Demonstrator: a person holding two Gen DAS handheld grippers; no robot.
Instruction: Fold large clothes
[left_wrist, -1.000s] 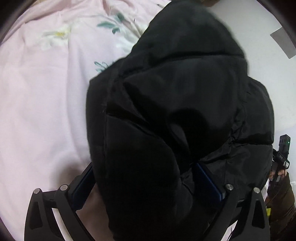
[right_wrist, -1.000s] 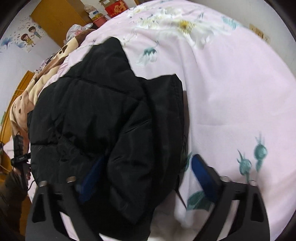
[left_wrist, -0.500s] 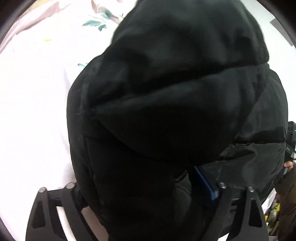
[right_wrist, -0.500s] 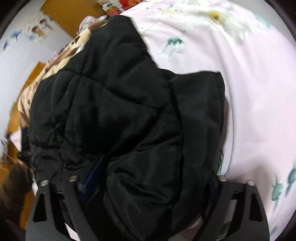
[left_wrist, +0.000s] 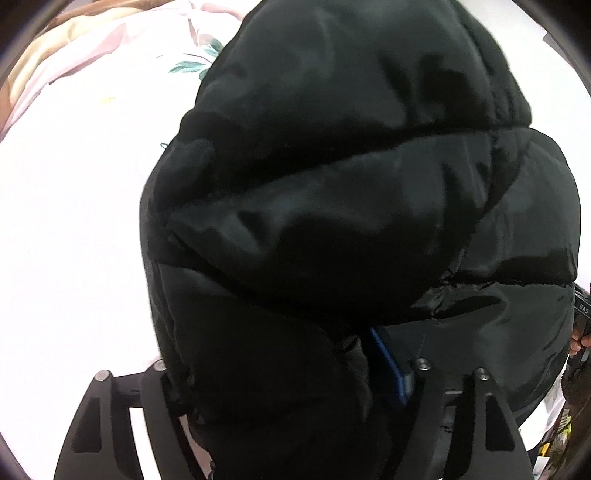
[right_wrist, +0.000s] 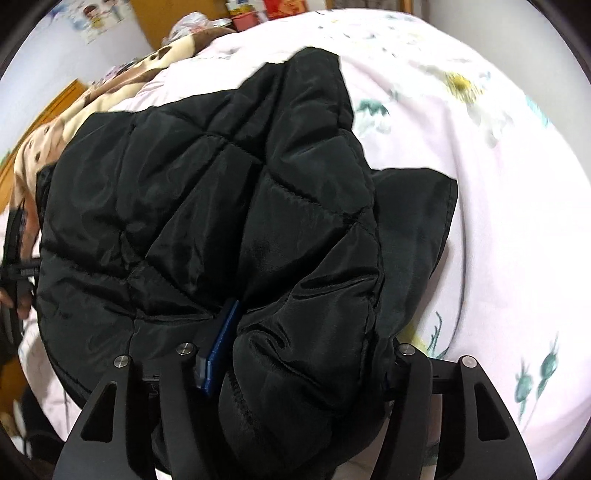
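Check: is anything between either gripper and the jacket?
Nothing visible. Both grippers' jaws have just been closing, and the jacket already bulges between the right gripper and the left gripper, on the pink bedspread.

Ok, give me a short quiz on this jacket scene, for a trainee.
1. True or false: the jacket lies on a bare wooden floor.
2. What is between the right gripper fingers? A) jacket fabric B) a pillow C) nothing
3. Fill in: the bedspread is pink with a ____ print.
Key: 1 false, it lies on the bedspread. 2 A; the jaws have just been closing on it. 3 floral.
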